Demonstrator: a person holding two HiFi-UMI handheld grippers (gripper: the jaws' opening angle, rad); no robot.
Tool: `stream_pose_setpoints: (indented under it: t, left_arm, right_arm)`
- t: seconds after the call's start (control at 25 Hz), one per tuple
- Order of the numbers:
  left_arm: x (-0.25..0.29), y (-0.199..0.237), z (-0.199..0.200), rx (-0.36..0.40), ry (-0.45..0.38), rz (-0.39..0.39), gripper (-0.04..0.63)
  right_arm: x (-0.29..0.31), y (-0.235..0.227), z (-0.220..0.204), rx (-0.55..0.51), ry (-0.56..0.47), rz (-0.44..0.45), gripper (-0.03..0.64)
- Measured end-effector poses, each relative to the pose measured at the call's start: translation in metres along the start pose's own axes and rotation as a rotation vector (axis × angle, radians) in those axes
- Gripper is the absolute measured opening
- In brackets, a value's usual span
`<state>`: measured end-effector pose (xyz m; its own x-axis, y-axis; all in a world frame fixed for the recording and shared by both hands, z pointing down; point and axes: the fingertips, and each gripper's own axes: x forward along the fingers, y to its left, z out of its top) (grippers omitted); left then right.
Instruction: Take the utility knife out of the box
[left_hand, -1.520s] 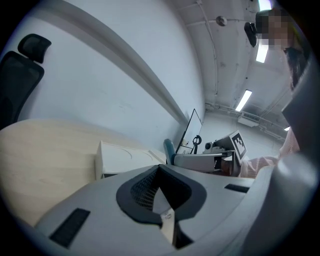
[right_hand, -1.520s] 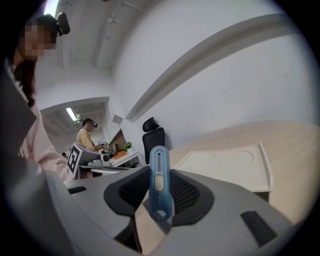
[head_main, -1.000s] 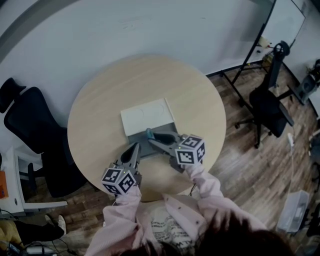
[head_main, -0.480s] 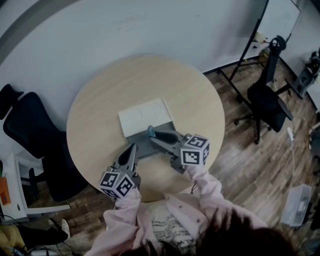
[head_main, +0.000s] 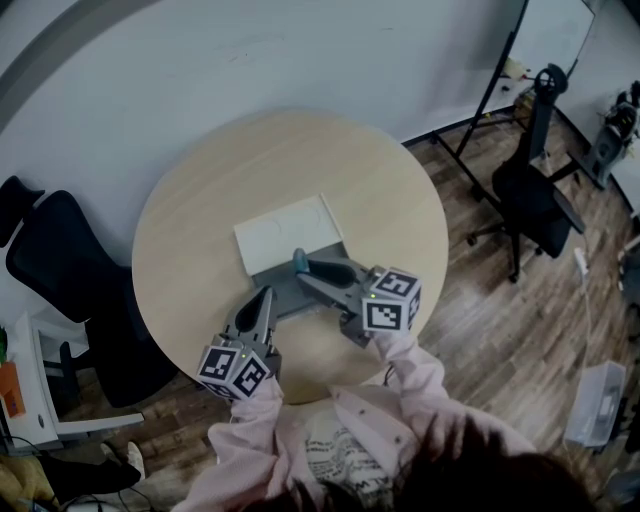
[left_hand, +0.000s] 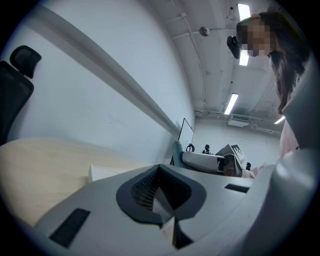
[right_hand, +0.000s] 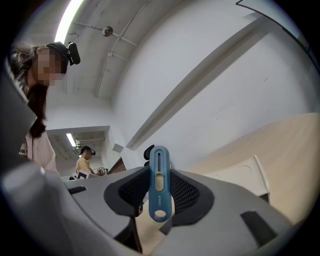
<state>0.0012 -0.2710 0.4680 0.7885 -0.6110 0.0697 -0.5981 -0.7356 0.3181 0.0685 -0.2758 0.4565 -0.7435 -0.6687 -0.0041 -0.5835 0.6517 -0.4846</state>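
Utility knife (right_hand: 158, 175), blue, is standing upright between the pads of the right gripper (head_main: 304, 272). The jaws are clamping its sides and sitting partway open around its body. It is hanging over the grey box (head_main: 283, 302), which is lying between the middle and the near edge of the table (head_main: 200, 200), with the white lid (head_main: 288, 232) folding back toward the far edge. Left gripper (head_main: 263, 300) is waiting at the box's near left corner, pads drawn together, gripping nothing I can make out. Risks I am judging: the narrow grip is letting the knife pivot or slip, and the unpinned box is sliding if the knife catches its rim. Table is showing a round, pale wood top. Room is showing a white wall (head_main: 300, 60), plank floor (head_main: 500, 320), black chairs (head_main: 50, 250) and a whiteboard stand (head_main: 560, 40).
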Motion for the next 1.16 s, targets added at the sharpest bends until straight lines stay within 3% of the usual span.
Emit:
stream_pose_setpoints:
  t: [1.16]
  left_arm:
    - [-0.0016,0.0016,0.0078,0.045,-0.001,0.002,0.009]
  right_arm:
    - [0.0021,0.0038,0.0013,-0.09,0.019,-0.01,0.141]
